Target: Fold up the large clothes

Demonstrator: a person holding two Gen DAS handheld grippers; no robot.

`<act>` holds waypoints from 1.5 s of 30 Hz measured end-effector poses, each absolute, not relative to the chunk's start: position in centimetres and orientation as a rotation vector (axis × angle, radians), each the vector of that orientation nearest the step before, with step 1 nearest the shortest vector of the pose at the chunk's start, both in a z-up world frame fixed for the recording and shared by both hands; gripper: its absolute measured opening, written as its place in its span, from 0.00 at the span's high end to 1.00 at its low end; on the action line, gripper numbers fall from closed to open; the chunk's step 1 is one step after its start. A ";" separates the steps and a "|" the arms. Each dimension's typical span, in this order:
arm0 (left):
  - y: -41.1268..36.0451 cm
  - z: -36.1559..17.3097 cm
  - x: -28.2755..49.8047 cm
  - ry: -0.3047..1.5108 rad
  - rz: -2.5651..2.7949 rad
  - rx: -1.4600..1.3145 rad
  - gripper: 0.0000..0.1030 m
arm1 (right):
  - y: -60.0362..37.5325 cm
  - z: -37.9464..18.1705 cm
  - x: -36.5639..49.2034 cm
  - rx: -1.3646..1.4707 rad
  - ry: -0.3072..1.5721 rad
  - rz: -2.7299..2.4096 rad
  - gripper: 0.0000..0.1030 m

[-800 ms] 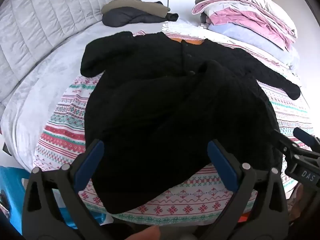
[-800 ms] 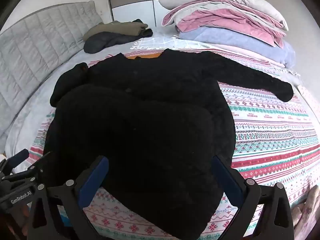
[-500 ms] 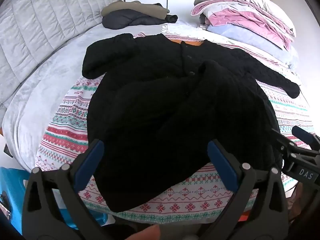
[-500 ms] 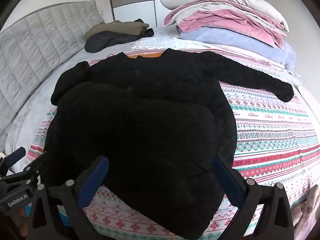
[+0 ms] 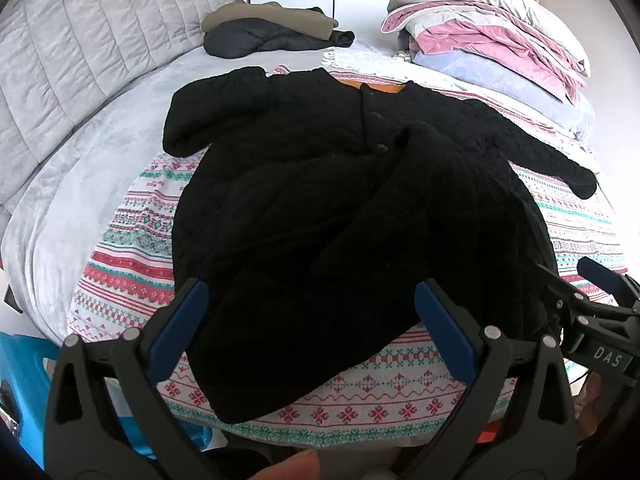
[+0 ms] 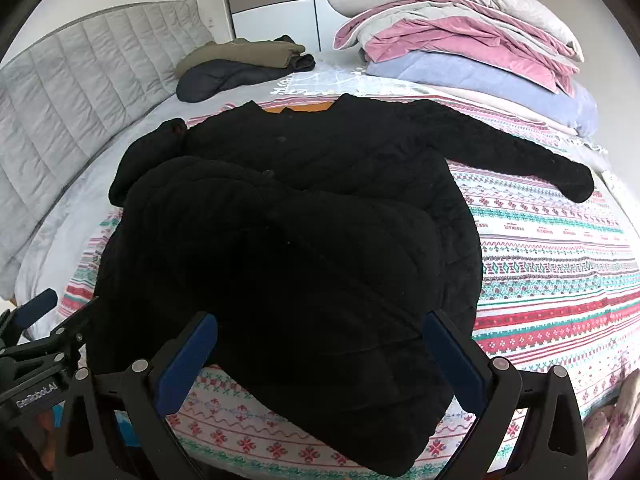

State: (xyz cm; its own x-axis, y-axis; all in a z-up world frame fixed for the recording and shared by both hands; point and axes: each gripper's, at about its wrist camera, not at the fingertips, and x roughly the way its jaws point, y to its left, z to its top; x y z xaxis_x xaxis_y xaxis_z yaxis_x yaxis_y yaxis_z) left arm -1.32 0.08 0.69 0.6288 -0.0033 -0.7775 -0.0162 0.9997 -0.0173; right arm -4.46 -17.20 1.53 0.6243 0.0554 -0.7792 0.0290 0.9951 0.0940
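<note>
A: The black quilted coat (image 6: 288,240) fills the middle of both views, lying face up on the patterned blanket (image 6: 552,280), its hem nearest the bottom of the frame. How do you reckon it handles?

B: Soft but bulky, I'd judge. Padded, so heavier than a shirt, and it will slump rather than crease sharply. Not slippery, not fragile.

A: And the claws?

B: Both spread wide with nothing between them. The left gripper (image 5: 308,328) hangs over the hem at lower centre of its view; the right gripper (image 6: 320,352) does the same in its own.

A: The lower front looks rumpled.

B: Yes, one front panel seems doubled over the other mid-frame, though black on black makes the layers hard to read. I'd take the hem corners first, pinching through the whole padded thickness, not just the outer shell.

A: Farther up?

B: One sleeve (image 6: 520,156) runs out to the right of the frame; the other sleeve (image 5: 212,116) is bent at left. Beyond, folded dark clothes (image 6: 240,68) at top centre, stacked bedding (image 6: 460,36) at upper right.
</note>
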 end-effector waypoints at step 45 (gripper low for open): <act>0.7 0.4 -1.4 0.884 0.011 -0.036 0.00 | -17.0 1.3 -4.6 0.102 0.905 0.032 0.00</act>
